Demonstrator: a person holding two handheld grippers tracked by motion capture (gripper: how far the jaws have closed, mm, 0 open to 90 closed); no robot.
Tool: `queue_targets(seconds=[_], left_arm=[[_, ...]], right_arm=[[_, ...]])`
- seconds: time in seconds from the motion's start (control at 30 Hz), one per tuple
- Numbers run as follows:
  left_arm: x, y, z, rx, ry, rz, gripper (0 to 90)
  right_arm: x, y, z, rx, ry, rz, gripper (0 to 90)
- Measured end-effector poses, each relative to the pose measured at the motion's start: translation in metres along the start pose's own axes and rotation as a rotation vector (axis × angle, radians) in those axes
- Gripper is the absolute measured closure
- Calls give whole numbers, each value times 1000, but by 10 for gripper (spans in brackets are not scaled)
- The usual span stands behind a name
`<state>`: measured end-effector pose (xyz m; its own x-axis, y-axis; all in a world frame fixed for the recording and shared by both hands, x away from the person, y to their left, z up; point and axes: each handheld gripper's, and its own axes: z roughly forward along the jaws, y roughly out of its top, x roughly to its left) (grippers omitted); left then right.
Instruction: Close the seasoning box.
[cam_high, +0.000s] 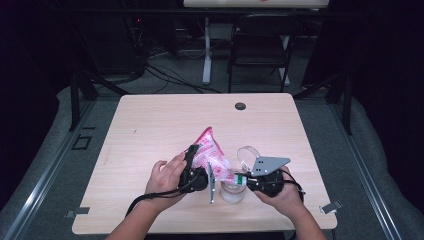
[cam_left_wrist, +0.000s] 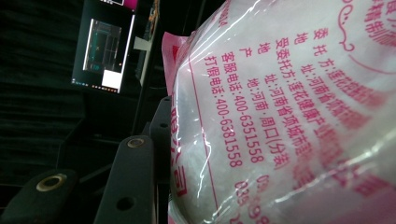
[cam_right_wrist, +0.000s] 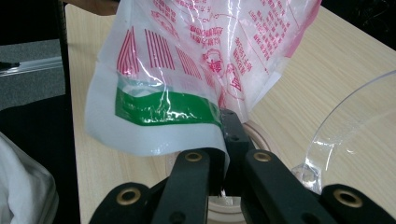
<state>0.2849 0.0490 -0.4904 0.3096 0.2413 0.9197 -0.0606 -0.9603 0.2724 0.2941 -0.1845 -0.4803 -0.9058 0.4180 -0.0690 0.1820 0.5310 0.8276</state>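
Pink-and-white plastic, printed with red characters and a green band near one end, makes up the bag (cam_high: 212, 154) that both tools hold above the front middle of the wooden table (cam_high: 150, 125). In the high view the bag slants from a raised pink corner down toward the right. The left gripper (cam_high: 192, 162) has it by the bulging upper part; in the left gripper view the full, white-filled bag (cam_left_wrist: 289, 116) presses against the black jaws, which stand part-way apart around its bulk. The right gripper (cam_high: 241, 178) is clamped tight on the lower, green-banded edge: in the right gripper view the thin film of the bag (cam_right_wrist: 187, 70) is pinched between the two jaws, which are nearly together.

Directly below that pinched end sits a clear jar (cam_high: 233, 192) with a pale rim (its mouth faces up, just under the bag's low corner), resting on the table between the two hands. Its hinged clear lid (cam_high: 248, 152) stands open and tilted back, just beyond the right gripper; the same lid (cam_right_wrist: 355, 121) curves up at the right edge of the right gripper view. A dark round grommet (cam_high: 240, 106) lies near the table's far edge, well apart from the work. A folding chair (cam_high: 262, 45) stands beyond the table.
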Motion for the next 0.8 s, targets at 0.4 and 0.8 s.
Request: queue_targets(seconds=[0.4, 0.8], left_arm=[[1, 0, 0, 0, 0, 2, 595], [2, 1, -1, -2, 7, 9, 595]], right_arm=[[0, 0, 0, 7, -2, -5, 898], [0, 0, 1, 4, -1, -3, 897]])
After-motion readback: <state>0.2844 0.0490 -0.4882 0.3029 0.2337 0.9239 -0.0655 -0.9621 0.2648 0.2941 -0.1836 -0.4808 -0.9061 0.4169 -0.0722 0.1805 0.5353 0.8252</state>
